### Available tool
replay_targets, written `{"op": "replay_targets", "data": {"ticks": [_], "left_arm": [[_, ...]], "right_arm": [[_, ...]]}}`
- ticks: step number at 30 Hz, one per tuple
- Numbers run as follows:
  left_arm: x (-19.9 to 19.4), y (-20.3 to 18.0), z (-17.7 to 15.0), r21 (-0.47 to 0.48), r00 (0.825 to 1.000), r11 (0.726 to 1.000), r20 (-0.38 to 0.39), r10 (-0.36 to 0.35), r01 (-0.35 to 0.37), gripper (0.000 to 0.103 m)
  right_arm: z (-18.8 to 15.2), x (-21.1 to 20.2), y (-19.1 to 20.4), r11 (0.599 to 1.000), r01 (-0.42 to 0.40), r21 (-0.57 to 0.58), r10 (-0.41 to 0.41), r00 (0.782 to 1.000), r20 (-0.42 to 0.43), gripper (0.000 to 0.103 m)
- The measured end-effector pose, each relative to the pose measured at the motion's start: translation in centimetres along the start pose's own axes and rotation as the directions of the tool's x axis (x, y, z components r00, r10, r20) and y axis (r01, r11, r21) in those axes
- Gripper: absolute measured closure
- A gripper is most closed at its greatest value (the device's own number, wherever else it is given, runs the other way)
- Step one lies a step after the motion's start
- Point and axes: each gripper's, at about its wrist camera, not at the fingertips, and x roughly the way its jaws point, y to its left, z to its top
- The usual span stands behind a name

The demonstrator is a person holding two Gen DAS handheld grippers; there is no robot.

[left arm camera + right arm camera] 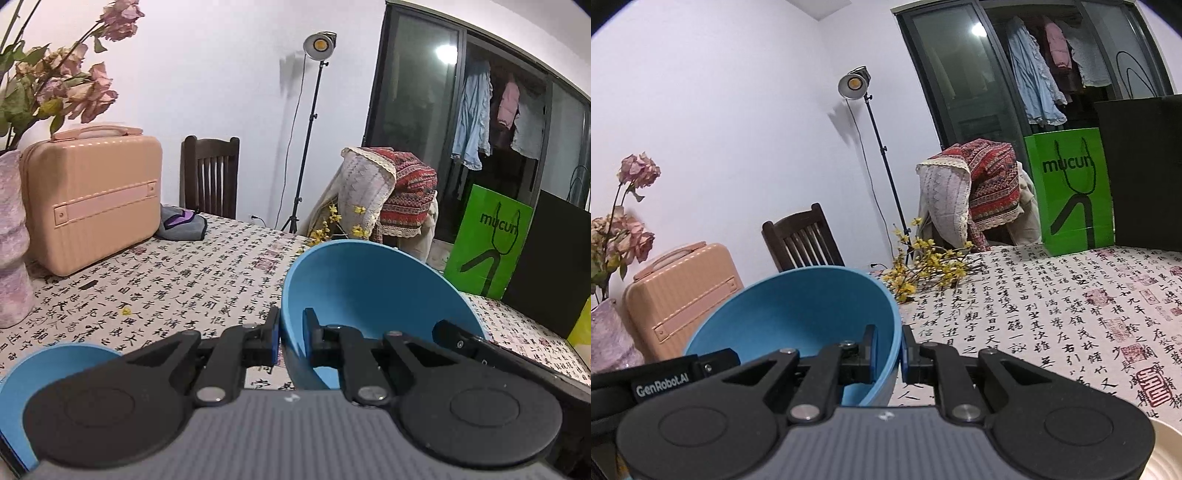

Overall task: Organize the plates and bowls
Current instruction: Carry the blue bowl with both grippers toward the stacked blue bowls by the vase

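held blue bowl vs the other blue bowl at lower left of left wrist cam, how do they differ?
The held blue bowl is off the table, tilted with its opening toward the camera, and clamped at opposite rims by the left hand-held gripper and right hand-held gripper. The other blue bowl is ungripped, low, mostly hidden. Both share the same blue.

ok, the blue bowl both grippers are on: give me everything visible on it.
The blue bowl is plain, matte, plastic-looking, deep and round, empty inside. It is tilted, its opening facing the cameras, and looks lifted above the calligraphy-print tablecloth. The left gripper pinches one side of the rim, the right gripper the opposite side, each with one finger inside and one outside the wall. Nothing else touches it.
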Motion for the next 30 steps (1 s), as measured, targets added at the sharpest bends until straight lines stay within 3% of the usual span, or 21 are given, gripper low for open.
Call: {"op": "replay_targets", "data": {"ticks": [30], "left_arm": [[-3.3,7.9,0.5,-0.086,0.989,0.986,0.028,0.143,-0.14,0.09]], "right_arm": [[-1.3,1.5,7.8,0.984,-0.166,-0.057,0.164,0.985,-0.052,0.091]]}}
